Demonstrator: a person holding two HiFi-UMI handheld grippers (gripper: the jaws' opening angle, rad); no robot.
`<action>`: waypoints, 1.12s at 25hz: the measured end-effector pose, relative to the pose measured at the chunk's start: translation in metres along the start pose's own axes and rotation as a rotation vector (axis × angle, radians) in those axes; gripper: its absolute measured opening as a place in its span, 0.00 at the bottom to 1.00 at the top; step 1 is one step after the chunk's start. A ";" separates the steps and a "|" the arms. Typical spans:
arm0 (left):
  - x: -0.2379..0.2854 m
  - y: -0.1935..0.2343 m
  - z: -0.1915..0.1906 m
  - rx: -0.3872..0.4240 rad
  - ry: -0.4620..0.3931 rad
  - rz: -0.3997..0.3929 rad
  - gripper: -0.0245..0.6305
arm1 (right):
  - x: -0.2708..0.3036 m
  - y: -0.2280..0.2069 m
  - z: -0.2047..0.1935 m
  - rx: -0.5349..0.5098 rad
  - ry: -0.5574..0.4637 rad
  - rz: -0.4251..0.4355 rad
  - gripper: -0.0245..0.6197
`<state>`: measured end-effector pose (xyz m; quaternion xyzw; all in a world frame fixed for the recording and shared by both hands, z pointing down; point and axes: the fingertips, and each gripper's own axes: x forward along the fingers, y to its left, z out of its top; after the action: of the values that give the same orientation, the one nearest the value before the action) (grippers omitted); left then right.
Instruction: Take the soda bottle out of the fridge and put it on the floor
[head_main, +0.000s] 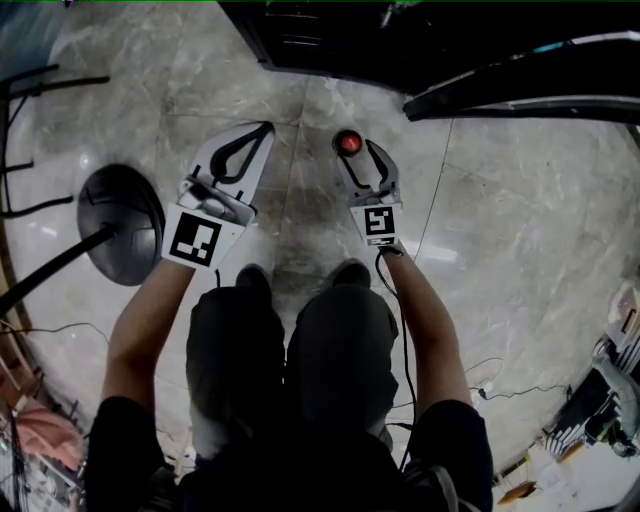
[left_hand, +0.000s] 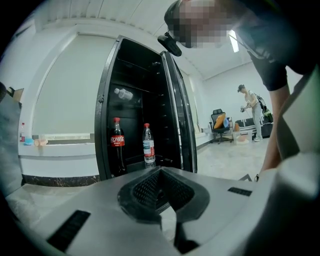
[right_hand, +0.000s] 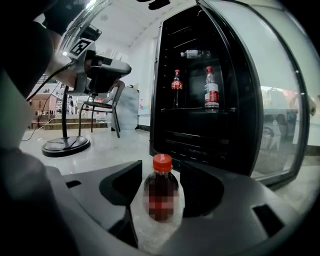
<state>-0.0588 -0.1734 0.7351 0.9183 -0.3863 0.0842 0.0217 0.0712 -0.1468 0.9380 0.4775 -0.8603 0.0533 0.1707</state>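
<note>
soda bottle (right_hand: 161, 192): upright on the floor (head_main: 500, 200), just in front of the open fridge (right_hand: 192, 135), between the right jaws
right gripper (head_main: 356, 150): jaws apart, one each side of the bottle, gripping nothing
left gripper (head_main: 266, 126): jaws closed tip to tip, empty
risk: bottle tips, rolls on smooth floor
cause: little gap each side; crooked pull-back clips it

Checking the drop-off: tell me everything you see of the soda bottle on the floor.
The soda bottle is small, clear plastic holding dark drink, with a red screw cap; its label is blurred. It stands upright on the pale marble floor before the open fridge, between the right gripper's open jaws, which seem not to touch it.
</note>
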 end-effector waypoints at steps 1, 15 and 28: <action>-0.001 0.000 0.002 0.001 -0.001 0.000 0.07 | -0.002 -0.001 0.003 0.001 -0.004 -0.004 0.41; -0.011 0.020 0.030 0.066 0.036 0.068 0.07 | -0.032 -0.013 0.072 -0.041 -0.058 -0.026 0.07; -0.046 0.024 0.169 0.082 0.032 0.138 0.07 | -0.105 -0.026 0.236 -0.027 -0.071 -0.049 0.07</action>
<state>-0.0839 -0.1757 0.5599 0.8881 -0.4445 0.1160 -0.0154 0.0870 -0.1368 0.6795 0.4975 -0.8545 0.0208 0.1478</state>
